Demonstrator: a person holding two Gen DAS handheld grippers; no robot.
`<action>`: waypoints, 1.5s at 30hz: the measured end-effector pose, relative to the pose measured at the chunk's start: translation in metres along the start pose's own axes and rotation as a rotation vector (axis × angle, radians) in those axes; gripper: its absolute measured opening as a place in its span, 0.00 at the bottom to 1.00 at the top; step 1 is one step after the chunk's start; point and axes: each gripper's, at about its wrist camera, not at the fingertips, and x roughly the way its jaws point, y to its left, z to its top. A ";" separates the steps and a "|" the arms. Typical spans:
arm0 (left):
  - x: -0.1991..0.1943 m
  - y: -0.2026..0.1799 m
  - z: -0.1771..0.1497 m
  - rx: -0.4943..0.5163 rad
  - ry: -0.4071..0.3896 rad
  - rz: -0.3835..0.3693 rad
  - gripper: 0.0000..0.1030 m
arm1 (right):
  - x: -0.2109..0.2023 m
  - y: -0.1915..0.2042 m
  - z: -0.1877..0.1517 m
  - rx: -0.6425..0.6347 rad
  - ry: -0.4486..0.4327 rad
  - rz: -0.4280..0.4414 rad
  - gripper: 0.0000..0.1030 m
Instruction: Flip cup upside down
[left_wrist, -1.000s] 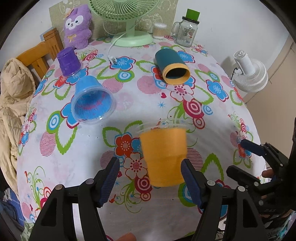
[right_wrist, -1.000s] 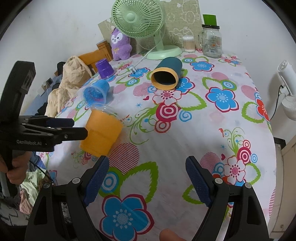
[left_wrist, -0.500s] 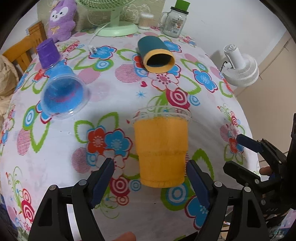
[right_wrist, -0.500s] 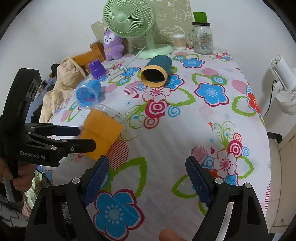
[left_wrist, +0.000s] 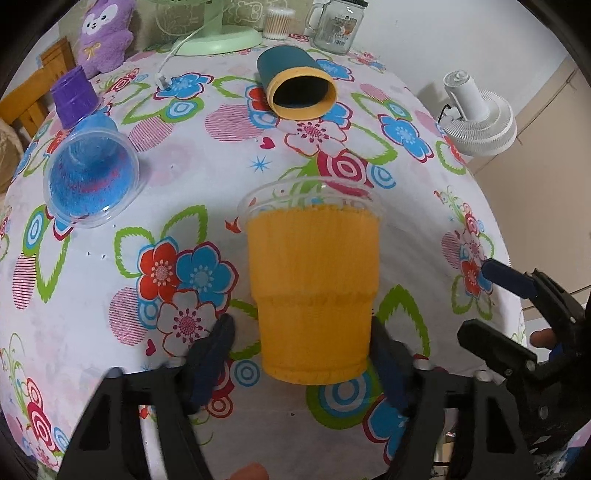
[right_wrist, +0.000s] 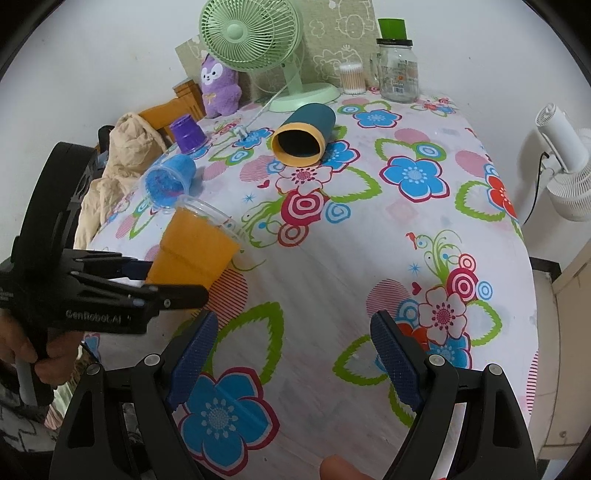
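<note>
- While the left gripper (left_wrist: 301, 350) approaches, the orange cup (left_wrist: 312, 284) lies on its side between the two fingers, base toward the camera, clear rim pointing away.
- Left fingers (left_wrist: 212, 354): spread wider than the cup's base; the right pad looks to be at or against the cup wall, the left pad shows a gap. No firm grip can be confirmed.
- Straddling the narrow lower section probably lets a wrist turn bring the rim down onto the tablecloth (left_wrist: 192, 155).
- Right gripper (right_wrist: 295, 354): fingers wide apart, holding nothing, over bare cloth beside the cup, apparently kept clear of the working hand.
- Beyond the left fingertips: a blue cup (left_wrist: 90, 173) on its side up and to the left, a purple cup (left_wrist: 74, 96) already inverted behind it, and a teal cup (left_wrist: 297, 86) lying with its mouth toward the camera.
- Judgement: the flip has not begun; closing on the cup comes next.
</note>
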 end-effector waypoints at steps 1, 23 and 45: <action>0.000 0.001 0.001 -0.004 0.001 -0.005 0.56 | 0.000 0.000 0.000 0.000 0.000 0.001 0.84; -0.050 -0.002 0.003 0.113 0.013 0.106 0.55 | 0.003 0.002 -0.001 -0.004 -0.014 0.045 0.84; -0.066 -0.007 0.001 0.136 -0.016 0.126 0.69 | 0.003 -0.001 -0.001 0.000 -0.017 0.053 0.84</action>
